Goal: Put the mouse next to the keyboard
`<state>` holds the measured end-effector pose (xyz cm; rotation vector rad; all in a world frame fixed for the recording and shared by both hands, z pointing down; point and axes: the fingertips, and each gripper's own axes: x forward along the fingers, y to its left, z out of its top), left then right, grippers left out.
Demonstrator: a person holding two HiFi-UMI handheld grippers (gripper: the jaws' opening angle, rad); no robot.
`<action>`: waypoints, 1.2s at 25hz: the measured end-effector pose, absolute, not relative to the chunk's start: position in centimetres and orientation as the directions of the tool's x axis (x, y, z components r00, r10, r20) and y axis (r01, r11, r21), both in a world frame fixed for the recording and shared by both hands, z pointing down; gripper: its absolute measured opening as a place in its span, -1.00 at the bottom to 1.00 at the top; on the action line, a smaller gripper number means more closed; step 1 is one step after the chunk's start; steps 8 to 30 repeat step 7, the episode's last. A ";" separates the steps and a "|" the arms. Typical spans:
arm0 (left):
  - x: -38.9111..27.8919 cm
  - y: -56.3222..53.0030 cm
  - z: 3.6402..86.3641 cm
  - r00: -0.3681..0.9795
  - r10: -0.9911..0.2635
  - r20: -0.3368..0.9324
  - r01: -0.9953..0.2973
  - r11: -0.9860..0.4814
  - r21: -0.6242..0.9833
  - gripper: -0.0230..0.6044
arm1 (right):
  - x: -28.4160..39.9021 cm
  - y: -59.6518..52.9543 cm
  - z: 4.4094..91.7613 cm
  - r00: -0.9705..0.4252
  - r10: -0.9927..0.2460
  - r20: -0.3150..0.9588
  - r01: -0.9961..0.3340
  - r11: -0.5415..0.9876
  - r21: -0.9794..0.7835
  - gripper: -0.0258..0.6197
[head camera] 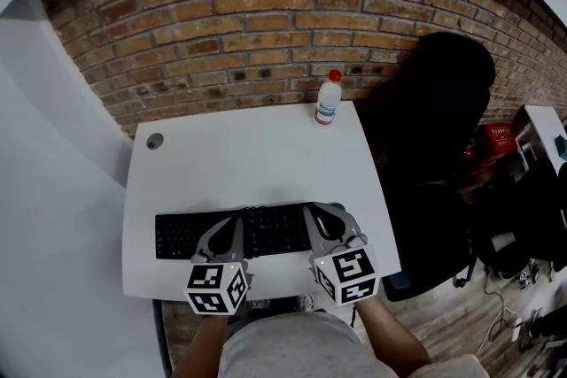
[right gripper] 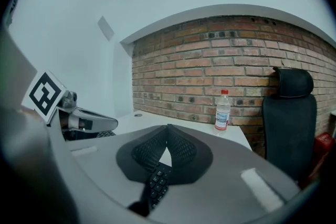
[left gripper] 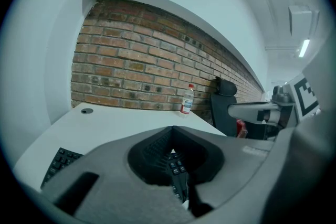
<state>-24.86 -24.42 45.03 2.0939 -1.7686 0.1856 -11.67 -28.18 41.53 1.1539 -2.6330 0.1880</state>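
A black keyboard (head camera: 177, 235) lies along the front of the white desk (head camera: 248, 155). No mouse shows in any view. My left gripper (head camera: 237, 221) hovers over the keyboard's middle, its jaws shut tip to tip with nothing between them; through the gap under its tips (left gripper: 171, 127) a few keys show. My right gripper (head camera: 310, 210) hangs over the keyboard's right end, likewise shut and empty, with keyboard keys (right gripper: 156, 183) visible below its closed tips (right gripper: 168, 126). The two grippers sit side by side, close together.
A clear plastic bottle with a red cap (head camera: 328, 97) stands at the desk's back right edge against the brick wall. A cable grommet (head camera: 155, 140) sits at the desk's left. A black office chair (head camera: 443, 102) stands right of the desk, with clutter on the floor beyond.
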 end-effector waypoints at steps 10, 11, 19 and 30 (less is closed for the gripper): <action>-24.9 -24.3 45.3 0.195 -0.917 0.348 -0.968 -0.124 0.216 -0.94 | -11.5 -28.0 41.7 -0.647 -0.705 0.291 -0.740 0.672 -0.019 -0.88; -24.9 -24.3 45.3 0.195 -0.917 0.348 -0.968 -0.124 0.216 -0.94 | -11.5 -28.0 41.7 -0.647 -0.705 0.291 -0.740 0.672 -0.019 -0.88; -24.9 -24.3 45.3 0.195 -0.917 0.348 -0.968 -0.124 0.216 -0.94 | -11.5 -28.0 41.7 -0.647 -0.705 0.291 -0.740 0.672 -0.019 -0.88; -24.9 -24.3 45.3 0.195 -0.917 0.348 -0.968 -0.124 0.216 -0.94 | -11.5 -28.0 41.7 -0.647 -0.705 0.291 -0.740 0.672 -0.019 -0.88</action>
